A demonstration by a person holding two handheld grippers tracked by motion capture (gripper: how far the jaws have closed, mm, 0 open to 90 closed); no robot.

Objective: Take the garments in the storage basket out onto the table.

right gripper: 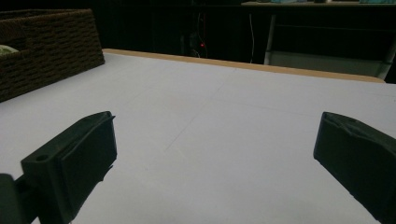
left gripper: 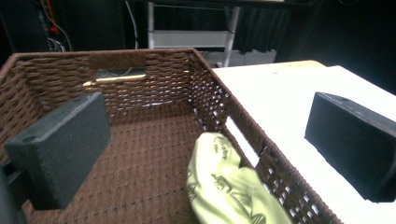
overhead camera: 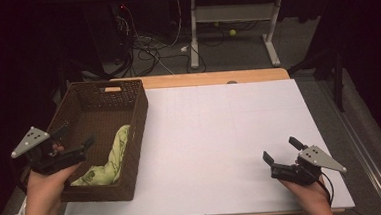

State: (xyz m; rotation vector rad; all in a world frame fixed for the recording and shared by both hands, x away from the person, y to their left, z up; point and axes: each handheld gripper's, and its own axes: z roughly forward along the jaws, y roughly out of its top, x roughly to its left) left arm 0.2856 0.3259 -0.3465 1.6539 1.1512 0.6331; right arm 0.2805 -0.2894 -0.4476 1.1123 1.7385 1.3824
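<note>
The left gripper [overhead camera: 72,137] hovered with fingers spread above the wicker basket [overhead camera: 140,118], the green cloth [overhead camera: 112,157] lying just below toward the basket's surface-side wall.

1. Worktop [overhead camera: 220,135] right of the wicker basket [overhead camera: 138,121] is wide open, tons of room to pass.
2. Basket walls block sideways entry; go in from above.
3. Green cloth [overhead camera: 112,160] hogs the basket's right side; left floor is free.
</note>
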